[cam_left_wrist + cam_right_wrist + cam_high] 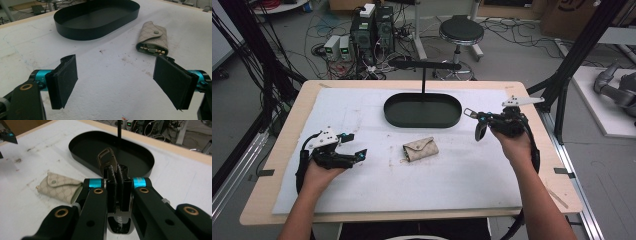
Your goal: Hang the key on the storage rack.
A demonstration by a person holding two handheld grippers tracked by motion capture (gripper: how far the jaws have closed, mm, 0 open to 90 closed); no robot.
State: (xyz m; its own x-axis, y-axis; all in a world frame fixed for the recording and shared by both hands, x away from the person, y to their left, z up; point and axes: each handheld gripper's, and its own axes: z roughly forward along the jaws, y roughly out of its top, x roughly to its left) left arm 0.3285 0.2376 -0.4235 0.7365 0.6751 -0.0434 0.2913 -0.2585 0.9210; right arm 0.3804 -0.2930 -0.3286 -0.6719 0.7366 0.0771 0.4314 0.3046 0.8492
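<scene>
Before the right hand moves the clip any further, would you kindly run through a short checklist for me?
1. Right tool shut on the metal clip: ok, the clip stands up from between the closed pads.
2. Clip lifted off the table: ok, in the high view it is held in the air.
3. Black tray free to receive it: ok, its floor looks bare.
4. Left tool out of the way: ok, open, holding nothing.
5. Key pouch clear of the route: ok, it lies in front of the tray.
6. Grip firm enough: cannot tell.
</scene>
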